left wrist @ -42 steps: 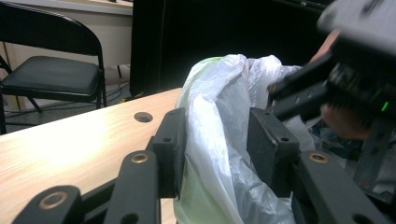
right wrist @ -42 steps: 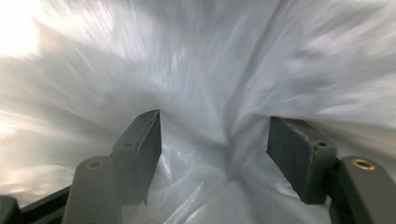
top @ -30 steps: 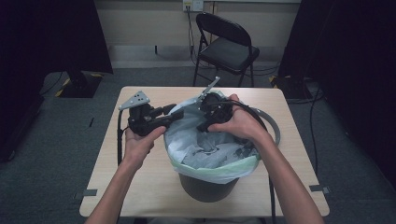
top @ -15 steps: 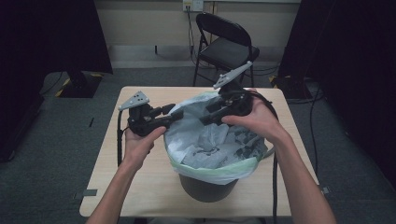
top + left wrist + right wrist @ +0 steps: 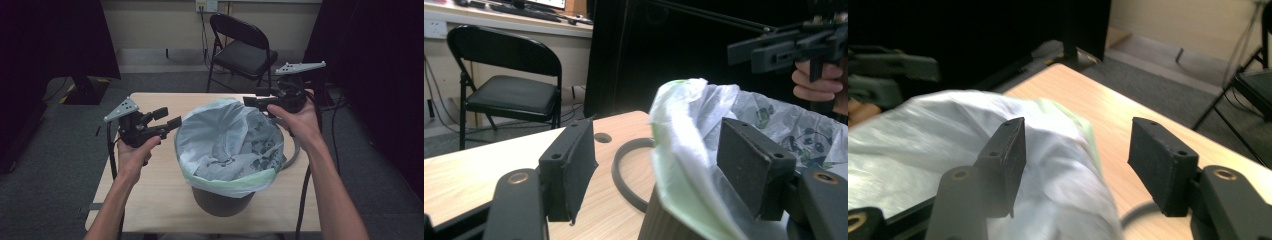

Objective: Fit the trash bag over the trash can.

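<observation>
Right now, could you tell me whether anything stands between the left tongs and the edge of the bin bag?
Nothing visible does. The left tongs stand open right beside the bin bag, whose near edge already lies between the jaws in the left gripper view, with no pad pressing on it.

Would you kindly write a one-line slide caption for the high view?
Two hand-held grippers, left gripper and right gripper, jaws open, flank a bin lined with a white bag.
</observation>
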`<state>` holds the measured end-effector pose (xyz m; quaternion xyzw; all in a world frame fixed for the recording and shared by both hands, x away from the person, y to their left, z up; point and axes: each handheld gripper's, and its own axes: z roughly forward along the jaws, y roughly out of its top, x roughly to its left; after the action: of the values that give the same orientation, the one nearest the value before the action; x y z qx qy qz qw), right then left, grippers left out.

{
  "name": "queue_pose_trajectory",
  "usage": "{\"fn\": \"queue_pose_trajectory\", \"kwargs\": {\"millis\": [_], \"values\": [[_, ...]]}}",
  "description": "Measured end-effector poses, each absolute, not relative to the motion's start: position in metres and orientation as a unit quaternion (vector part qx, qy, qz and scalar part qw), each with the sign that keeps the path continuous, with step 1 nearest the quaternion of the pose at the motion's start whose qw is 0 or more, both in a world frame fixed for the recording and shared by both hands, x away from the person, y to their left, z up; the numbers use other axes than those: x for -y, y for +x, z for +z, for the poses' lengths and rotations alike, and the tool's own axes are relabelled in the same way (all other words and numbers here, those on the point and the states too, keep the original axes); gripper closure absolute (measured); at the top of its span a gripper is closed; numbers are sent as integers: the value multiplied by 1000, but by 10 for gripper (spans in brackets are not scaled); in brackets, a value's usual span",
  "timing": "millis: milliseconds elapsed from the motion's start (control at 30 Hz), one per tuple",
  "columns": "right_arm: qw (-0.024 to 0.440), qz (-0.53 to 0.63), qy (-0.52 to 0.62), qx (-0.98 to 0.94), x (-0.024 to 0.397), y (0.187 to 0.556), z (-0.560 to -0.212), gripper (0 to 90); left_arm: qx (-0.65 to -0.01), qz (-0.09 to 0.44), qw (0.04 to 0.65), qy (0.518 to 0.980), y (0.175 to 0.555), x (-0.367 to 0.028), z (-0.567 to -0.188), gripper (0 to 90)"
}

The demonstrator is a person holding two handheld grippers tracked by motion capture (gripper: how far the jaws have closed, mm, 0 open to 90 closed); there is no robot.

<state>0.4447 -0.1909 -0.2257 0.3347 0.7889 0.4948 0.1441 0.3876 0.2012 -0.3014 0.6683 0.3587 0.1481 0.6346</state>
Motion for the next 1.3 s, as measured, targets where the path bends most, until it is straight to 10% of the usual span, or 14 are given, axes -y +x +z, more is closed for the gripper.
{"fn": "queue_pose_trajectory", "kwargs": {"millis": [833, 1300], "values": [[171, 487, 464, -719, 263, 468, -307, 459, -406, 162, 588, 681, 375, -241, -345, 307], [185, 398, 546, -714, 319, 454, -399, 347, -429, 159, 487, 744, 367, -239, -413, 278]]}}
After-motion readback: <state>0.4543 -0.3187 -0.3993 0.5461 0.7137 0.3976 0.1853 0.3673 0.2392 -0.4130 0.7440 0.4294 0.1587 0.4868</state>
